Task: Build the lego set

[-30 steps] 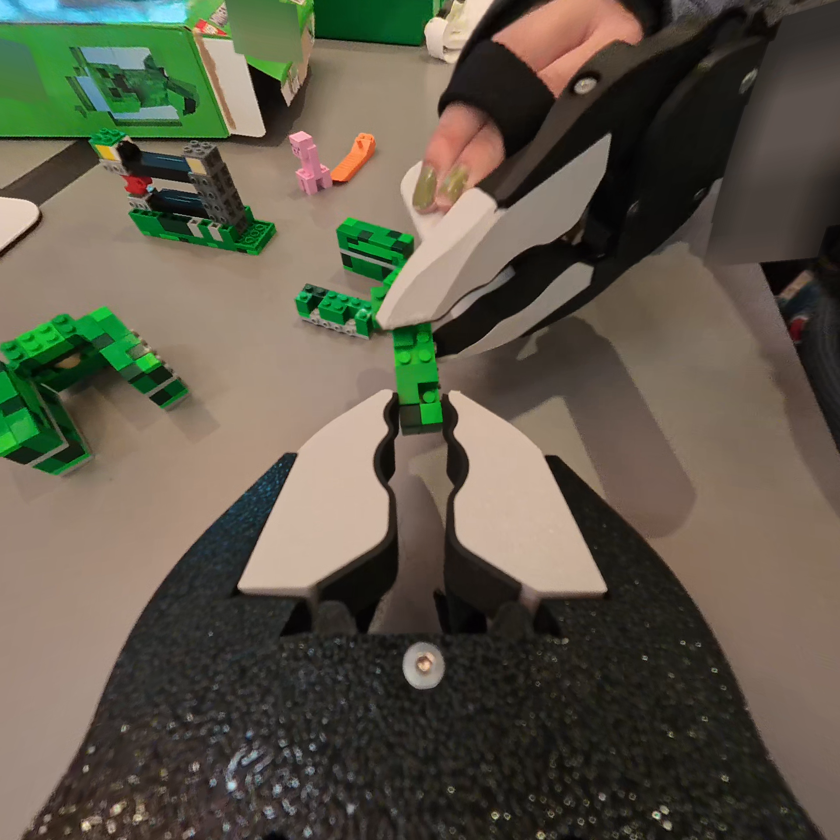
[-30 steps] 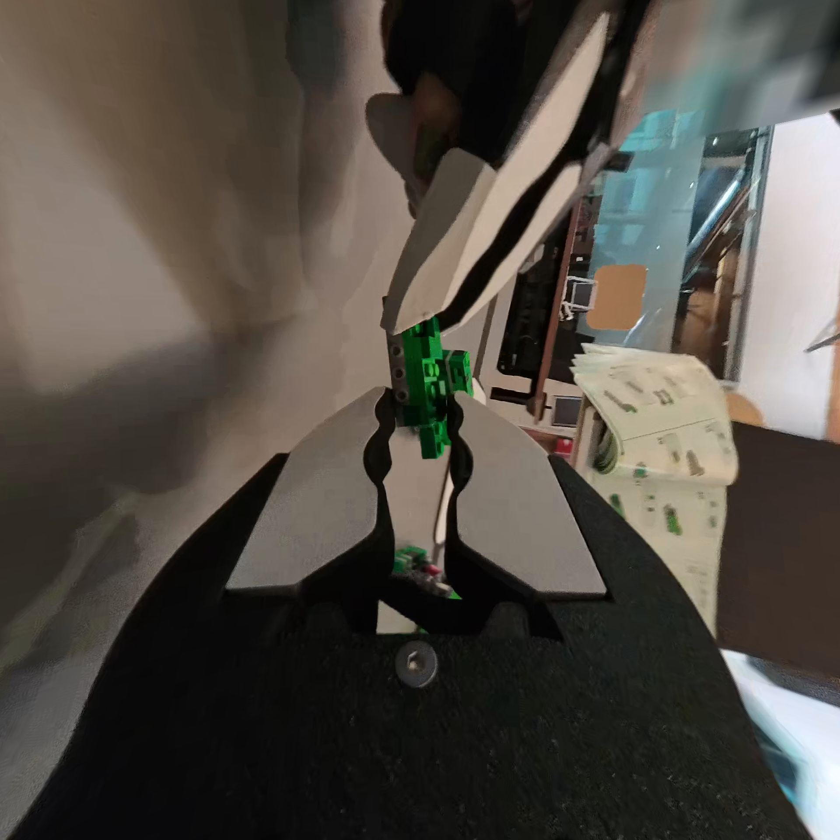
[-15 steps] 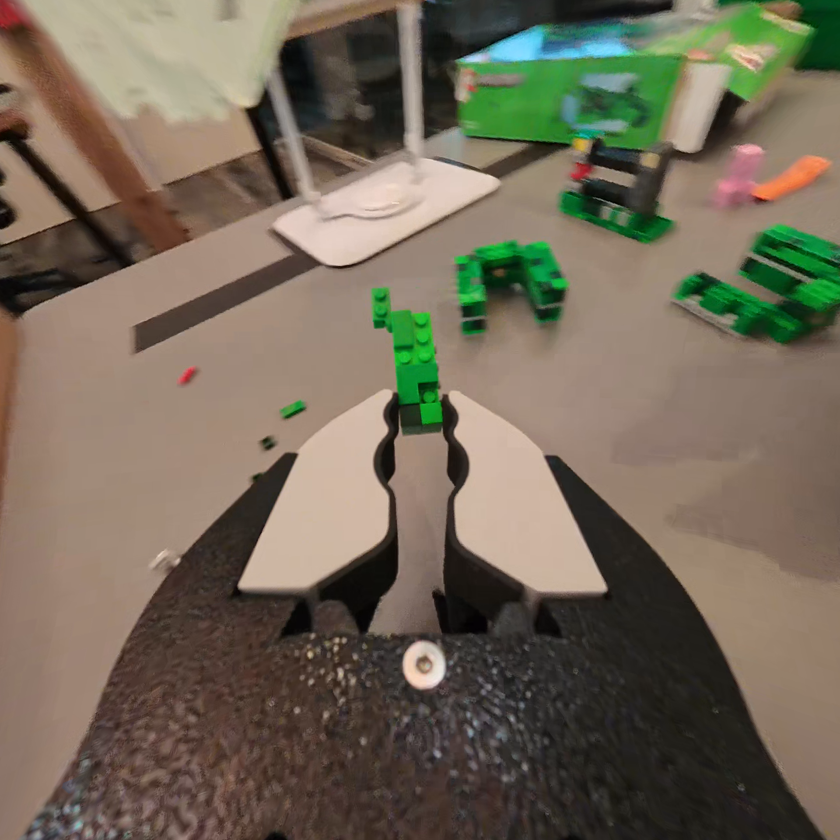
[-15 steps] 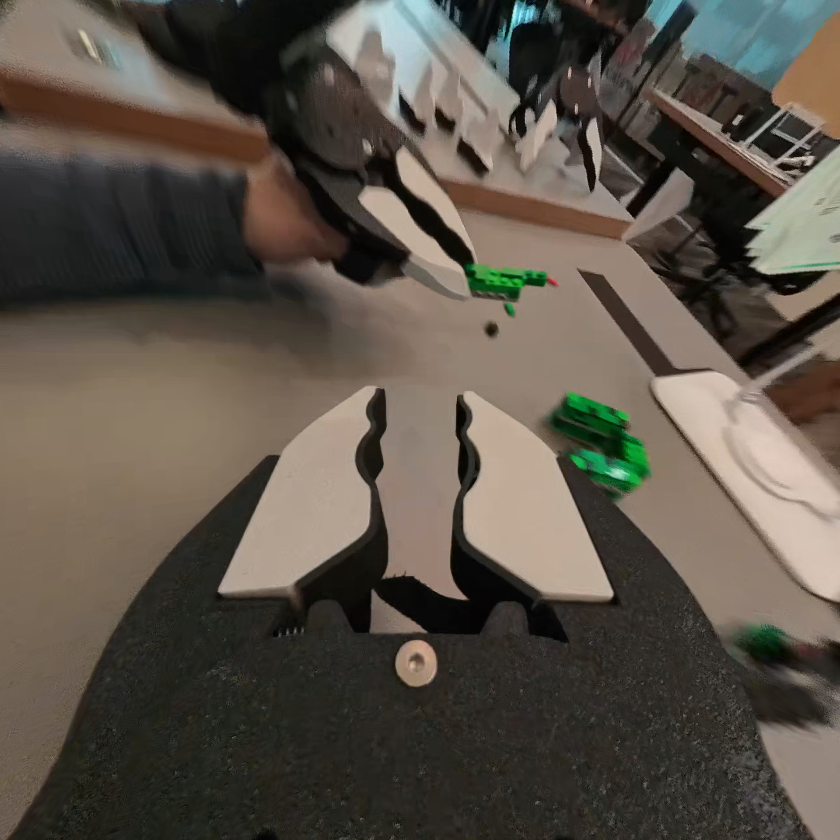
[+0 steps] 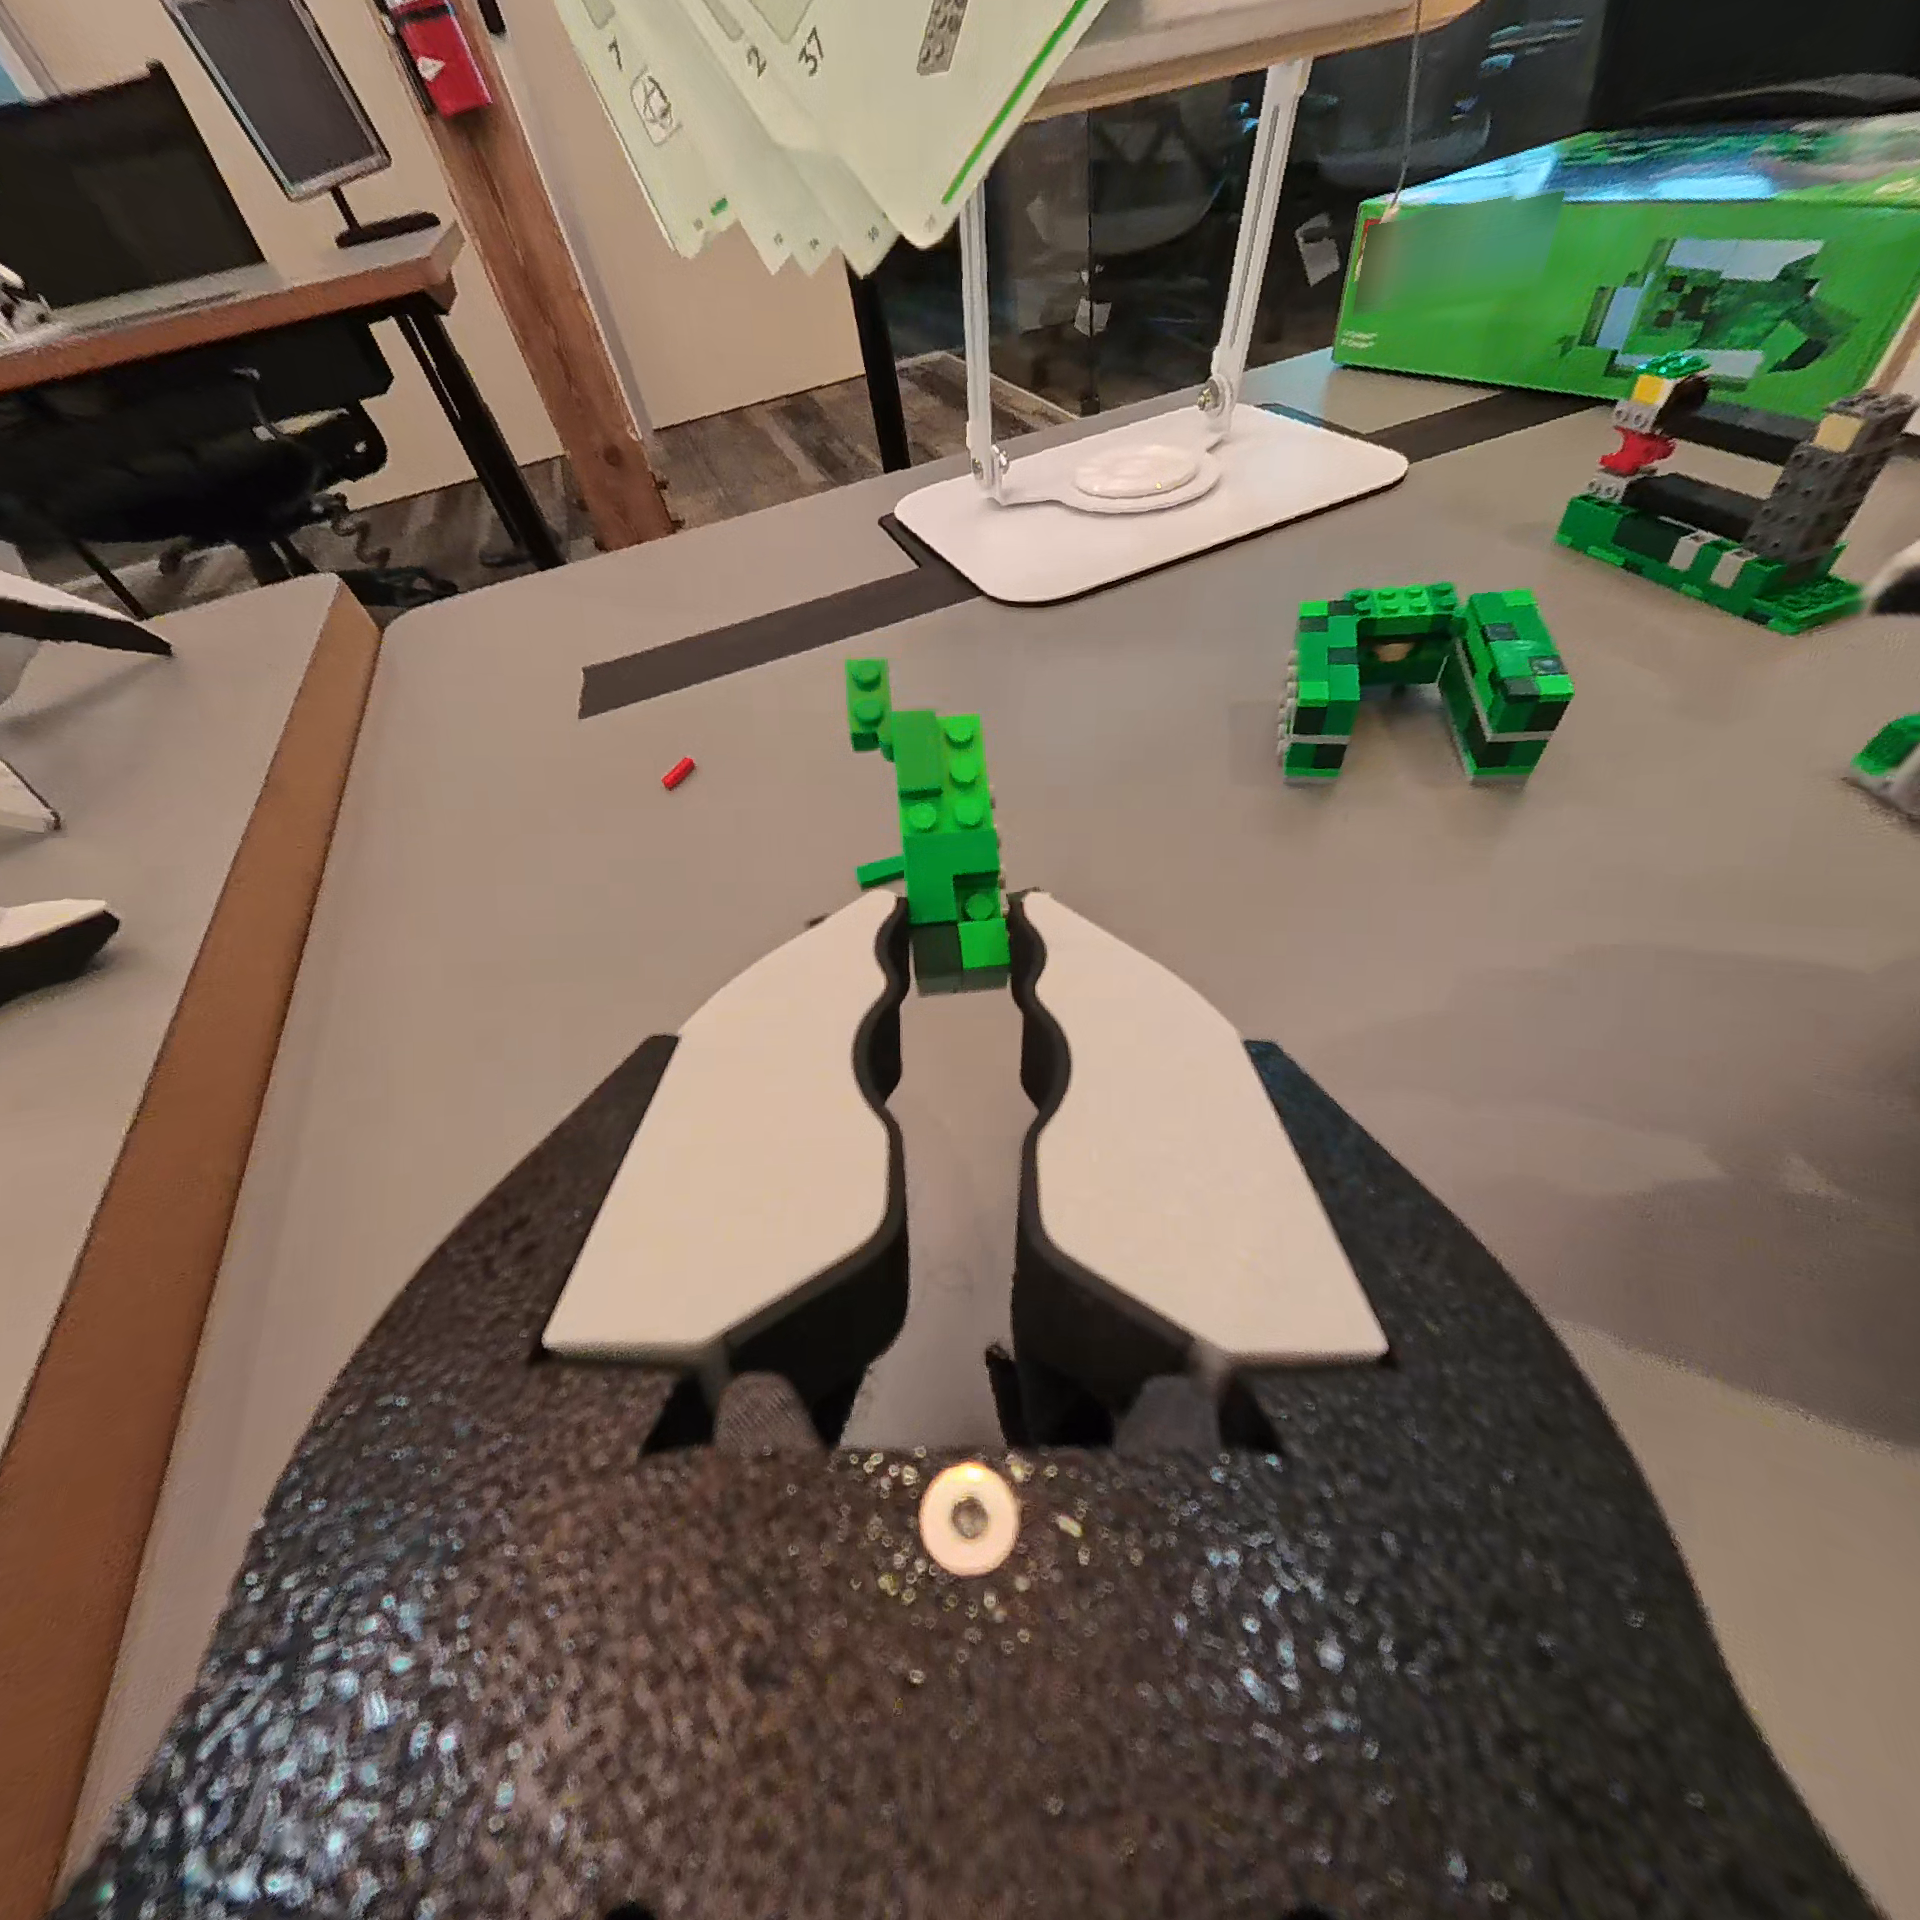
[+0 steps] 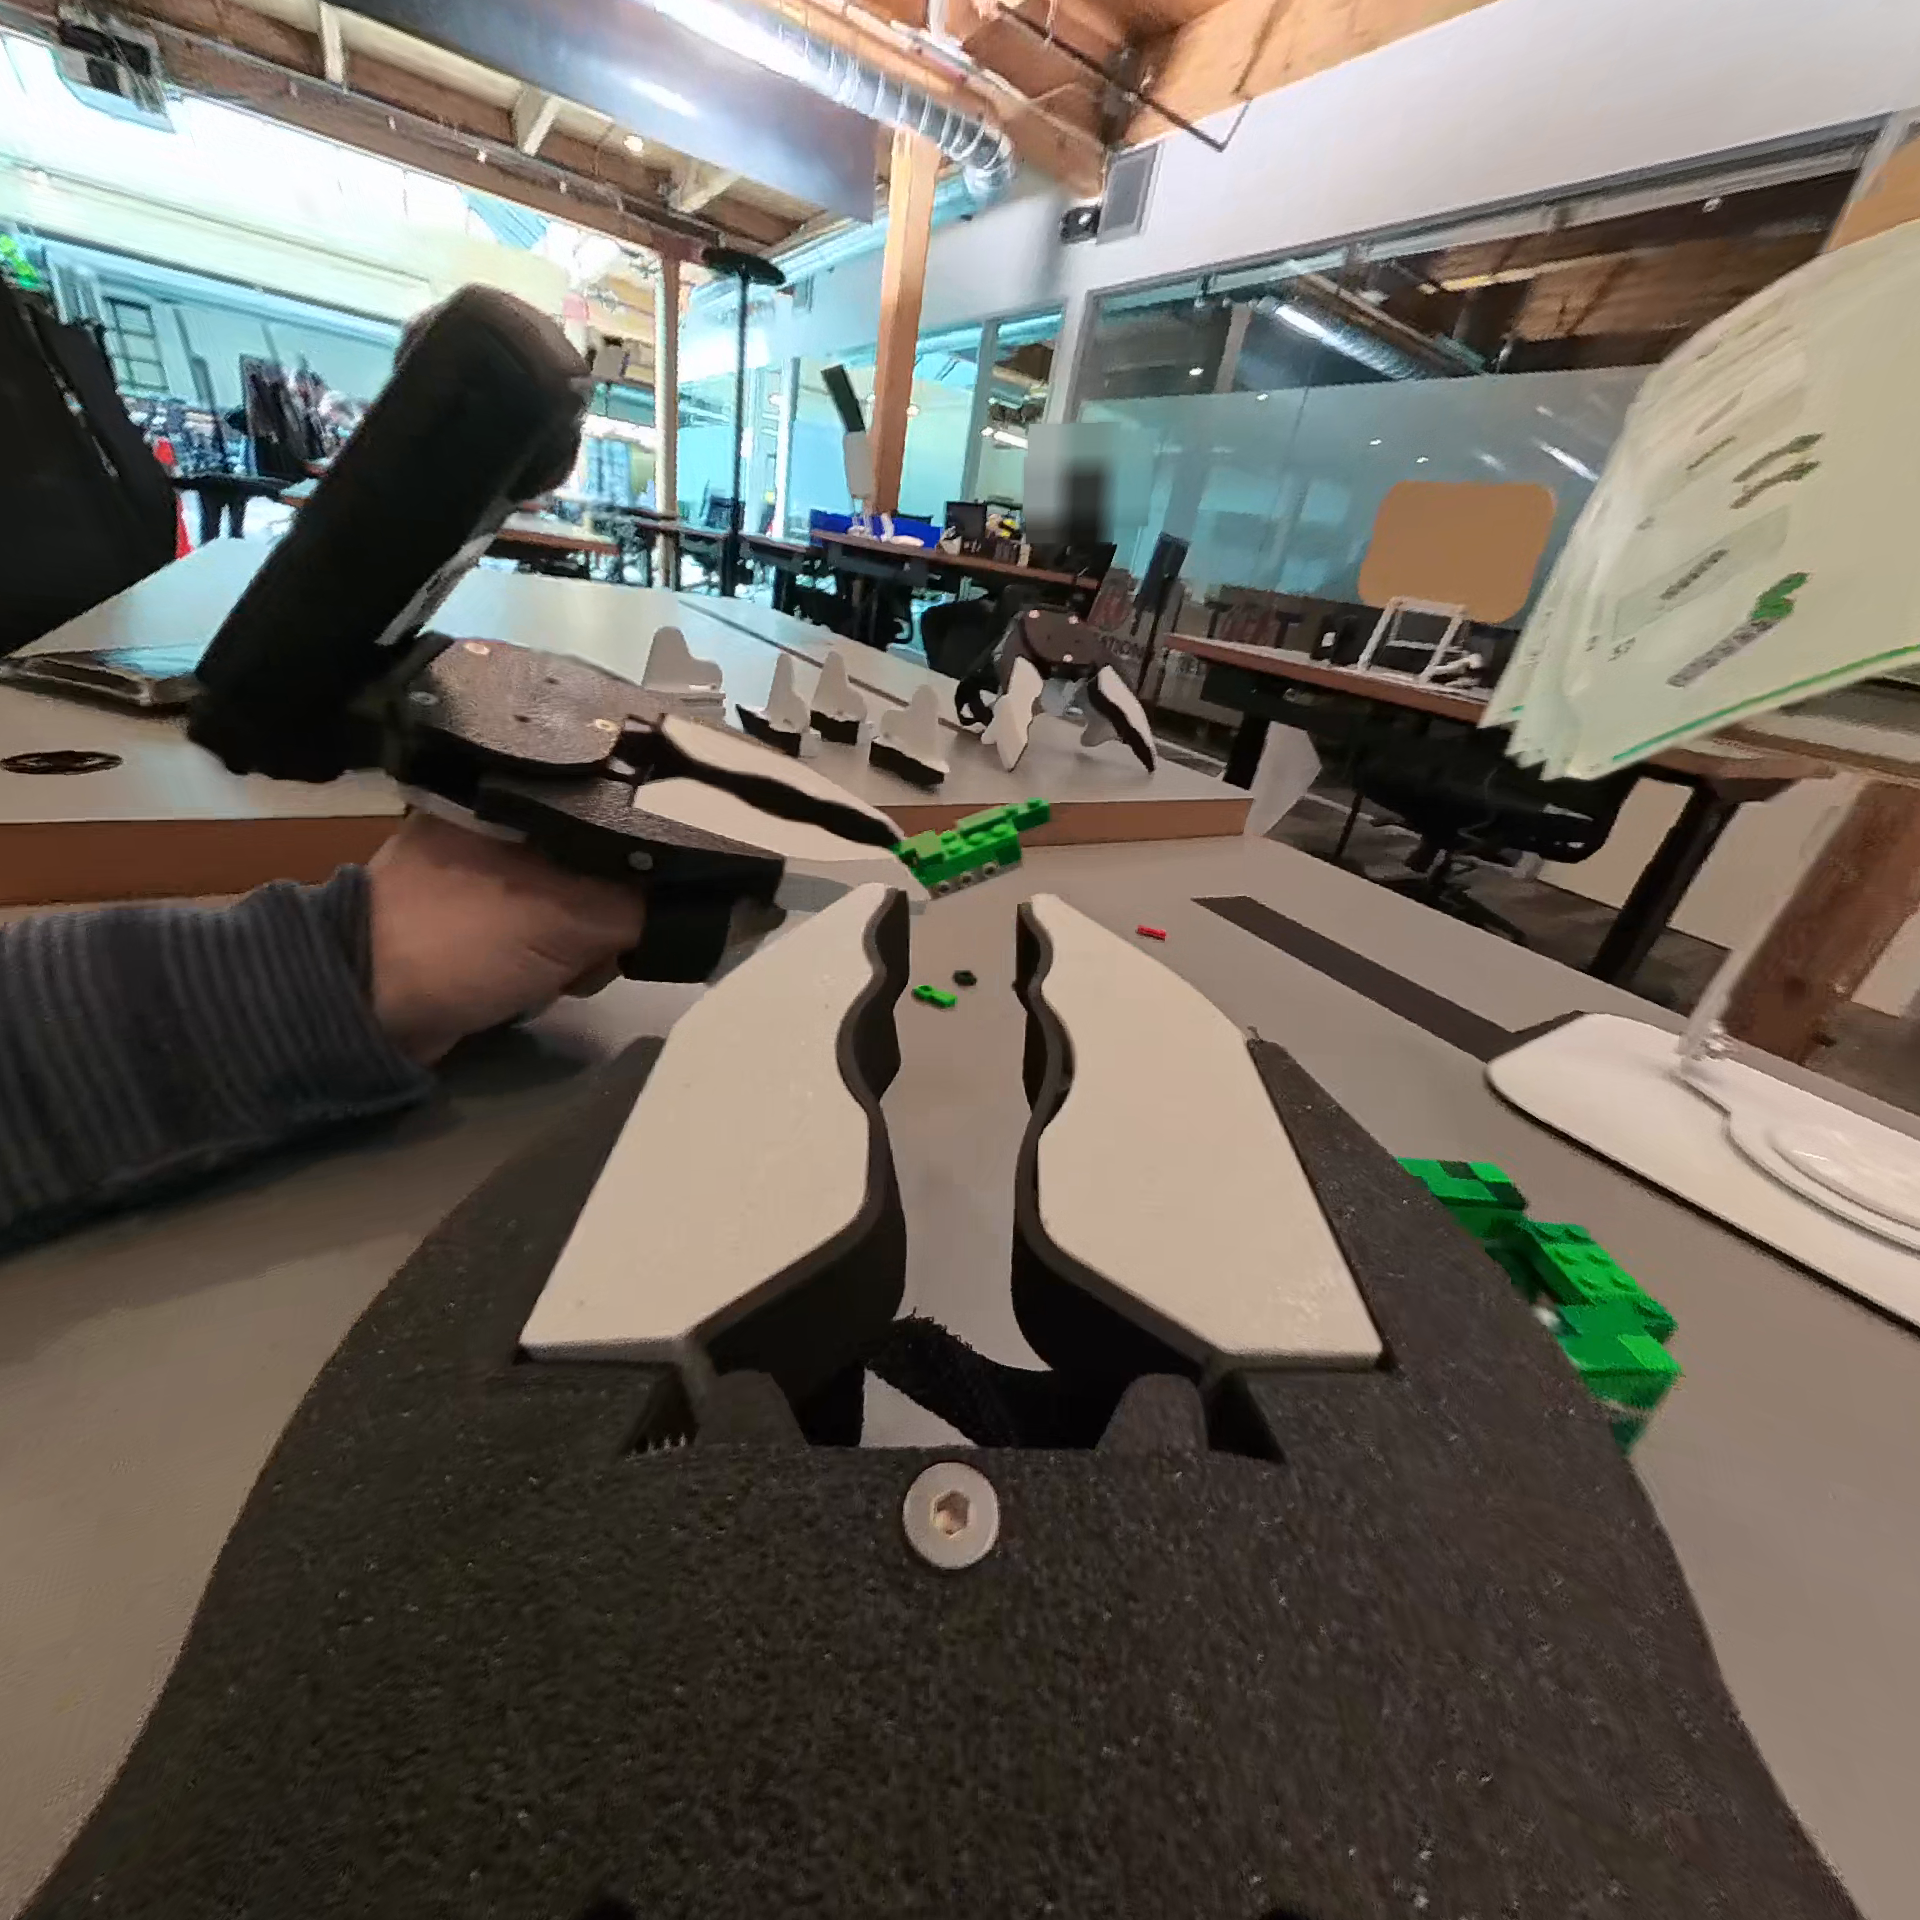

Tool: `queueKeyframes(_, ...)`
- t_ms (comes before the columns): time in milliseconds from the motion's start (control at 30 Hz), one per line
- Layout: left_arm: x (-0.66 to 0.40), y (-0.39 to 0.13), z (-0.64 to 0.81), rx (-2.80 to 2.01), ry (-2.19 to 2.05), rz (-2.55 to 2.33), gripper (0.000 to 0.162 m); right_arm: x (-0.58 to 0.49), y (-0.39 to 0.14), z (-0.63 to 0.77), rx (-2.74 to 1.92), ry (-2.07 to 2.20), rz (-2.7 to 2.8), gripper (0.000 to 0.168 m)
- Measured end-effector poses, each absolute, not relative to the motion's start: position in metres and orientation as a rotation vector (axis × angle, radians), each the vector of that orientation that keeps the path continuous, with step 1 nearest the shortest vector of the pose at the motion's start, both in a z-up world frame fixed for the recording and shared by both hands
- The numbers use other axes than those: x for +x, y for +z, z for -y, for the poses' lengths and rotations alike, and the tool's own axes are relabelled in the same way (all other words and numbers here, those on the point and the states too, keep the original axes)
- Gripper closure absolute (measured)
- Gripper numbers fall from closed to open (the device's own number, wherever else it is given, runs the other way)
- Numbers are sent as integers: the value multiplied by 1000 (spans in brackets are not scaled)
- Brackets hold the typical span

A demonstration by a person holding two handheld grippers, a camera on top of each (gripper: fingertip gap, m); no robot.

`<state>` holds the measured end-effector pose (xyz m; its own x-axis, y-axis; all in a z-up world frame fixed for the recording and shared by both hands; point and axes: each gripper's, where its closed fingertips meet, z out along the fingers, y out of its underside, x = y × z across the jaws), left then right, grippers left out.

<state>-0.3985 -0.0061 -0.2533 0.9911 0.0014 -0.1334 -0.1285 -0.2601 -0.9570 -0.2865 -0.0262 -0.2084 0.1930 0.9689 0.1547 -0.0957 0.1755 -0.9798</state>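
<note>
Your left gripper (image 5: 958, 920) is clamped on the near end of a green brick strip (image 5: 940, 821); the strip sticks out past the fingertips, held off the grey table (image 5: 1351, 1091). Your right gripper (image 6: 961, 909) has its jaws apart with nothing between them, just table showing through the gap.

Left wrist view only: green arch-shaped build (image 5: 1418, 681) standing on the table to the right of the strip, well apart from it; a grey-and-green build on a green base (image 5: 1725, 530) farther right; the green set box (image 5: 1631, 270) behind that; a small red piece (image 5: 677, 772) loose on the table left of the strip.

Right wrist view only: your left hand (image 6: 488, 956) resting on the table under the left gripper's body, dark sleeve visible; the strip seen side-on, tilted up away from the fingertips; a small green piece (image 6: 933, 995) and a dark piece (image 6: 964, 977) on the table between your right fingers' line of sight; a green build (image 6: 1558, 1278) just beside your right finger, partly hidden.

Both views: the white stand base (image 5: 1153, 499) with the instruction booklet (image 6: 1704, 582) hanging above it.
</note>
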Motion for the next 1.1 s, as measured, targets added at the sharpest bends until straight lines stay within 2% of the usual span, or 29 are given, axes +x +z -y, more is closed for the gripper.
queueKeyframes(133,-407,-252,10,-1835,63,5,144,-280,-203,22,-1082,1061,1014,154)
queueKeyframes(400,-473,-246,40,-1768,281,266,144,-280,-204,19,-1105,1081,1002,158)
queueKeyframes(600,-483,-237,47,-1700,373,280,145,-285,-208,25,-1092,1040,1065,163)
queueKeyframes(700,-479,-237,42,-1697,401,233,144,-297,-221,37,-1122,1013,1253,168)
queueKeyframes(933,-469,-239,33,-1720,382,157,144,-364,-239,24,-1213,857,1823,168)
queueKeyframes(1100,-486,-231,43,-1637,330,294,145,-409,-265,-3,-1055,633,2183,166)
